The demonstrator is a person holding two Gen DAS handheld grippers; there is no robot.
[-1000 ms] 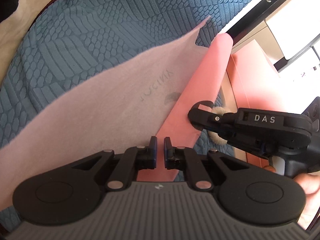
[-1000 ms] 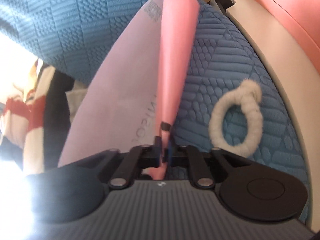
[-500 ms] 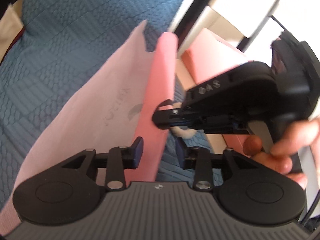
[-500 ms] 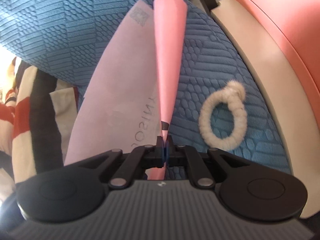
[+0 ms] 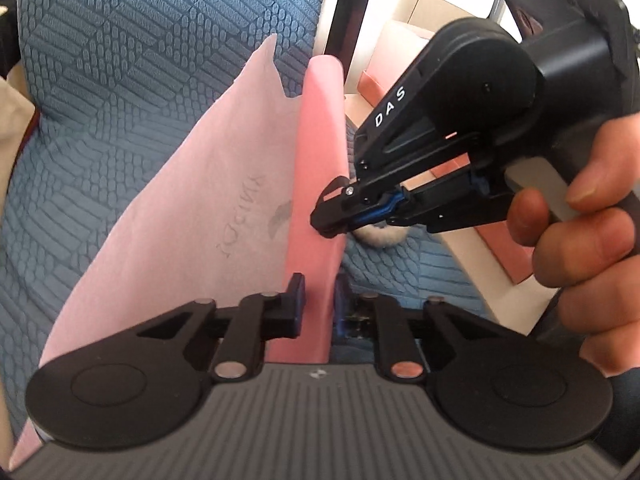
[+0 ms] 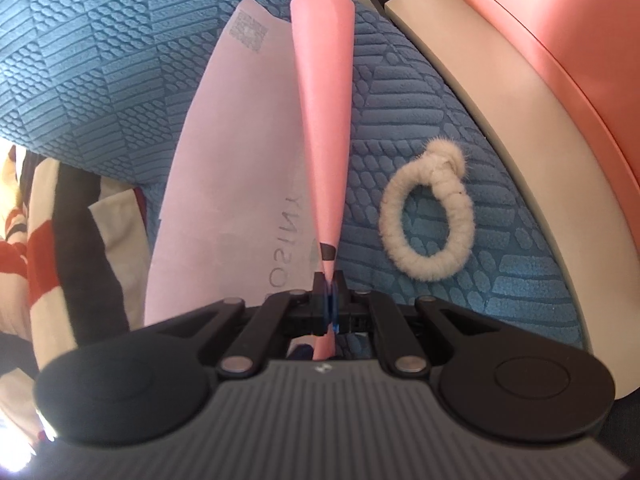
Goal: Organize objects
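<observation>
A flat pink paper bag with grey lettering lies on the blue quilted fabric cover, its deeper pink folded side lifted up on edge. The left gripper has that fold between its fingers; its jaws are closing, and the gap is narrow, the pads just beside the paper on either side. Further along the same fold, the right gripper, held in a person's hand, is clamped tight on the pink edge. To the right of the fold a fluffy white knotted hair tie lies flat on the blue cover, apart from the bag. Beyond it runs a cream and salmon-pink curved piece of furniture.
</observation>
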